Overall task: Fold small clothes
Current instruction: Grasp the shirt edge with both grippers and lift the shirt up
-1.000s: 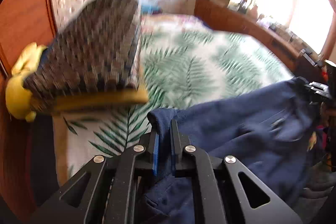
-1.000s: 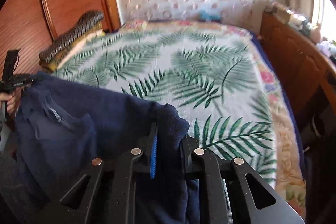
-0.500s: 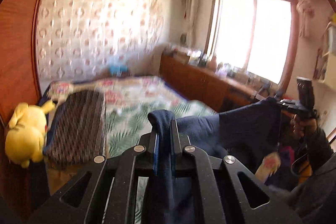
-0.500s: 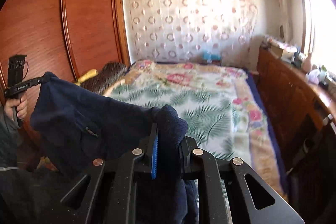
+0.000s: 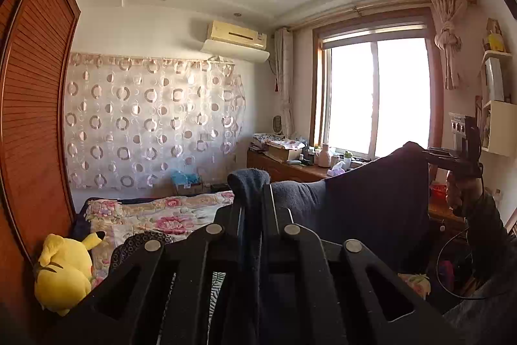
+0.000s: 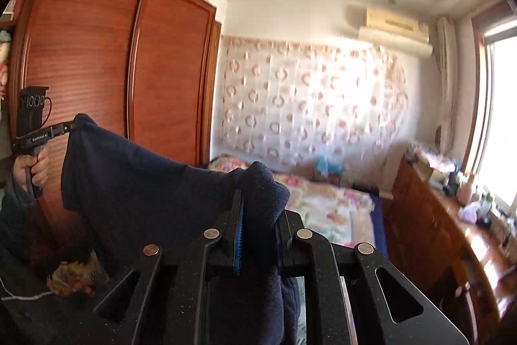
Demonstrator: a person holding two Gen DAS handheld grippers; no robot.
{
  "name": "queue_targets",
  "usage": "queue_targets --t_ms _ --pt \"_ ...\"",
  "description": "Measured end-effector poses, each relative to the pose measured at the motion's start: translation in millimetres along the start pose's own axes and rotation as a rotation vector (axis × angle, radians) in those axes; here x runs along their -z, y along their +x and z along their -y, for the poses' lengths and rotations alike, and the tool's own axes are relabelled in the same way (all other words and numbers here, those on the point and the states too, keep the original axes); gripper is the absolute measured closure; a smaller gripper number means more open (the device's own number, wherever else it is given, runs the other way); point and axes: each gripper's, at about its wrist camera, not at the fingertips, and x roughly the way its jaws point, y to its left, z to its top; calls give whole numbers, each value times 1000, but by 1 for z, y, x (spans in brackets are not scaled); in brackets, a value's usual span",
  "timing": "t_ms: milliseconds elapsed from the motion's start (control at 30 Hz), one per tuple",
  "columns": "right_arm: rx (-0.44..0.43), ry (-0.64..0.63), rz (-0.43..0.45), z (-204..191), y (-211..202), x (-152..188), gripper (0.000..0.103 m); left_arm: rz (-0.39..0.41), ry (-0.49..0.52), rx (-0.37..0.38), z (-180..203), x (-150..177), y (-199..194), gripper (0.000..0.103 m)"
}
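Both of my grippers are clamped on the navy garment [image 5: 371, 199], one corner each, and that hold looks no different from a second ago. What has changed is the height: a second ago the cloth hung low just above the palm-leaf bedspread, and now I have it lifted well clear, with both cameras looking nearly level across the room at the dotted curtain [image 5: 152, 125] and the window [image 5: 374, 99].

In the left wrist view, the left gripper [image 5: 255, 206] pinches a thin fold of cloth, jaws almost together. From there the top edge runs to the right and rises to the right gripper [image 5: 452, 156] held in my right hand [image 5: 458, 193]. In the right wrist view, the right gripper [image 6: 258, 215] bites a thicker bunched wad of the fabric, so its jaws stand a little wider. The edge stretches off left to the left gripper [image 6: 61, 130] in my left hand [image 6: 32, 167].

The garment hangs below that edge, sagging slightly in the middle. Its lower part is hidden behind my tools, so I cannot tell whether it hangs straight. I judge this to be the lift to let it fall flat before laying it on the bed [image 5: 155, 215] to fold.
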Motion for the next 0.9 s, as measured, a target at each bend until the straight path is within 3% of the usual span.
queue_targets --t_ms 300,467,633,900 --pt "72 -34 110 18 -40 -39 88 86 39 -63 -10 -50 -3 94" --pt "87 -15 79 11 -24 -22 88 59 44 -88 -16 -37 22 94" --pt "87 17 4 9 20 -17 88 -40 26 -118 -38 9 78 94" --pt "76 93 -260 57 186 73 88 -316 -35 -184 -98 138 254 94"
